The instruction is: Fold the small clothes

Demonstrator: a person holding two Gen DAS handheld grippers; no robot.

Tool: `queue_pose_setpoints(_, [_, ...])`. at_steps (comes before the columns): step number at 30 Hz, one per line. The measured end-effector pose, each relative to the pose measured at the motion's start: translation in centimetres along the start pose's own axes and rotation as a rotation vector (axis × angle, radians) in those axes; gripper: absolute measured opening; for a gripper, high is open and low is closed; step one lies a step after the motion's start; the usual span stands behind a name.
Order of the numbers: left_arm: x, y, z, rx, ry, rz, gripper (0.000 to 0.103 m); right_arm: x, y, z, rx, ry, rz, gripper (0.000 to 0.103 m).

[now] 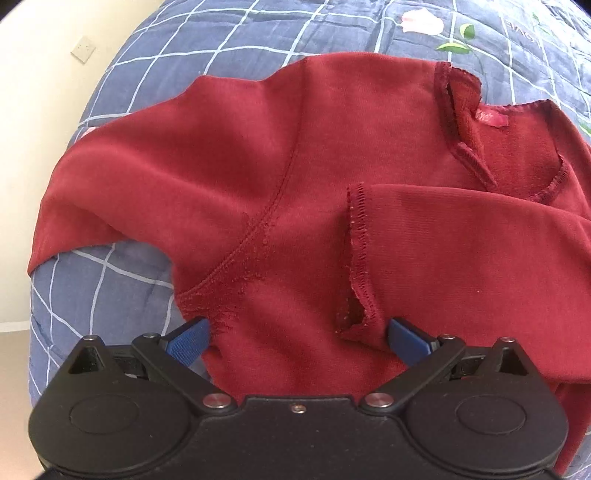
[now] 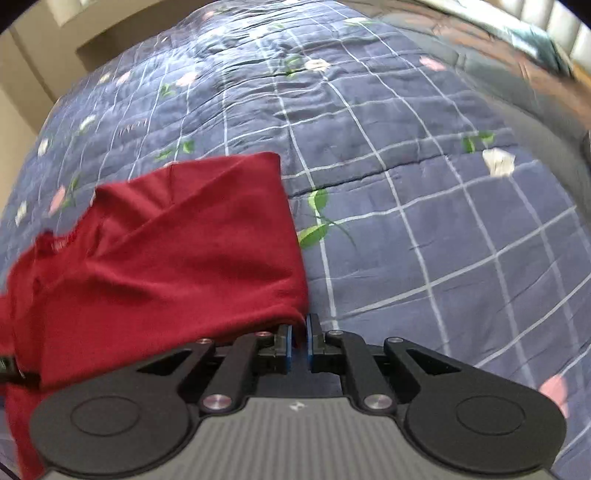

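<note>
We see one red garment (image 1: 332, 166) spread on the bed's blue checked quilt (image 1: 229, 33), inside out by the look of its exposed seams, with one sleeve (image 1: 461, 236) already laid across the body.

Left gripper (image 1: 297, 338): fingers (image 1: 188, 341) spread wide, poised over the cloth beside the folded sleeve's cuff; the pads press on nothing.

Right gripper (image 2: 300, 336): fingers pressed nearly together, pinching a thin edge of the red garment at its near corner. The view is blurred, but red cloth shows between the blue pads.

Judged step: taking hold of two points on the garment to bring a section over.

To do it well, in our judgement:
- the left fingers should bite through both layers at the edge, not a surface pucker;
- both grips should rise evenly, so the crease runs straight;
- the laid sleeve must not be dragged out of place.

Count: one garment, two grippers, one quilt. We see no other clothes in either view.
</note>
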State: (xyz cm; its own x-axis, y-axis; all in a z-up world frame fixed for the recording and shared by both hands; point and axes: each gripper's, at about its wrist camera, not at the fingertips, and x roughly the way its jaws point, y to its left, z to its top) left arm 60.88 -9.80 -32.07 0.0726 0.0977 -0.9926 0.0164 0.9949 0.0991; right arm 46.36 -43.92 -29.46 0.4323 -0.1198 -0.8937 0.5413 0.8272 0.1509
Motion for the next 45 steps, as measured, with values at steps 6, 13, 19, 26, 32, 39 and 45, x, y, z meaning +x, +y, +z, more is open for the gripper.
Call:
queue_pose_setpoints(6, [-1.6,0.0,0.0,0.000,-0.015,-0.005,0.102,-0.8,-0.4,0.3,-0.033,0.050,-0.044,0.058])
queue_pose_setpoints(13, [-5.2,0.8,-2.7,-0.058,-0.048,-0.129,0.102,-4.7,-0.3,-4.1,-0.016,0.101,-0.095,0.093])
queue_pose_setpoints(19, [-6.5,2.4,-6.6,-0.075,-0.053,-0.174,0.102,-8.2,0.6,-9.1,-0.064,0.141,-0.053,0.093])
queue_pose_setpoints(26, [-4.7,7.6,-13.3,-0.052,-0.037,-0.103,0.102,-8.9,-1.7,-15.2,-0.011,0.269,-0.053,0.093])
queue_pose_setpoints(32, [-1.7,12.6,-19.7,-0.070,0.043,0.004,0.102,-8.6,-3.8,-18.9,-0.019,0.357,-0.058,0.085])
queue_pose_setpoints(39, [-1.4,15.1,-24.4,-0.202,0.043,-0.048,0.102,-9.5,-3.5,-19.2,-0.110,0.316,0.047,0.053])
queue_pose_setpoints(45, [-0.6,13.1,-26.0,-0.113,0.081,-0.073,0.098,-10.9,-1.5,-19.7,-0.203,0.335,0.118,0.009])
